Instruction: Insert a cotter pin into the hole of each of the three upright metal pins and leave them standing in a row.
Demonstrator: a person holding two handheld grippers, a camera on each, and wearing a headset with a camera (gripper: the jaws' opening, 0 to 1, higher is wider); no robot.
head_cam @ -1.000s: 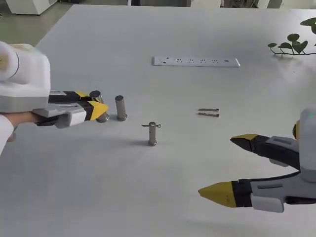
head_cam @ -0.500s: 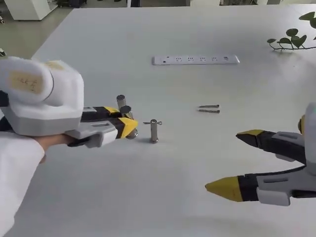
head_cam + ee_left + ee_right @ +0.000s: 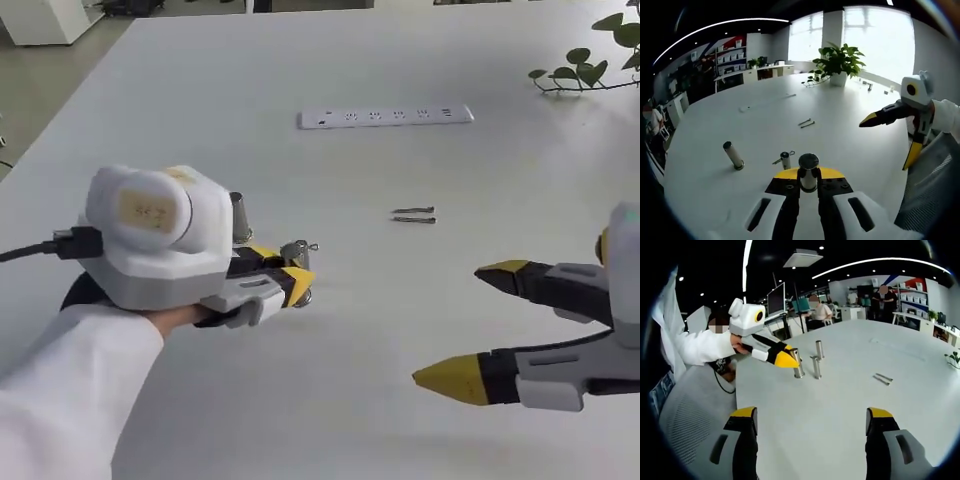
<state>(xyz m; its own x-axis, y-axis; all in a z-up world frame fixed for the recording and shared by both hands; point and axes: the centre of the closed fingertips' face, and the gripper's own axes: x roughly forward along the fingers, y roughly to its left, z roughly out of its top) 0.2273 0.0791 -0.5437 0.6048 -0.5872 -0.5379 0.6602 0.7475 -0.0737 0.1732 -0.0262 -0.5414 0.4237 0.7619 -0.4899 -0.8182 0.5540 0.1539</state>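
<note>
My left gripper [image 3: 296, 279] is shut on a bare metal pin [image 3: 809, 171], held upright between its yellow tips. Just beyond stands the pin with a cotter pin through it [image 3: 785, 160], whose top shows over the jaws [image 3: 298, 249]. A second bare pin [image 3: 733, 155] stands further left, partly behind the gripper body [image 3: 241, 215]. Two loose cotter pins [image 3: 414, 215] lie side by side on the white table. My right gripper [image 3: 448, 325] hovers open at the lower right, nothing between its fingers. The right gripper view has the held pin [image 3: 798, 365] beside the cottered pin [image 3: 816, 368].
A white power strip [image 3: 385, 116] lies across the far middle of the table [image 3: 380, 400]. Plant leaves [image 3: 590, 65] reach in at the far right corner. Seated people and desks [image 3: 820, 310] are beyond the table's left end.
My left gripper has carried the bare pin to the right, away from the other bare pin and up beside the cottered pin. The right gripper has stayed open, nearly in place.
</note>
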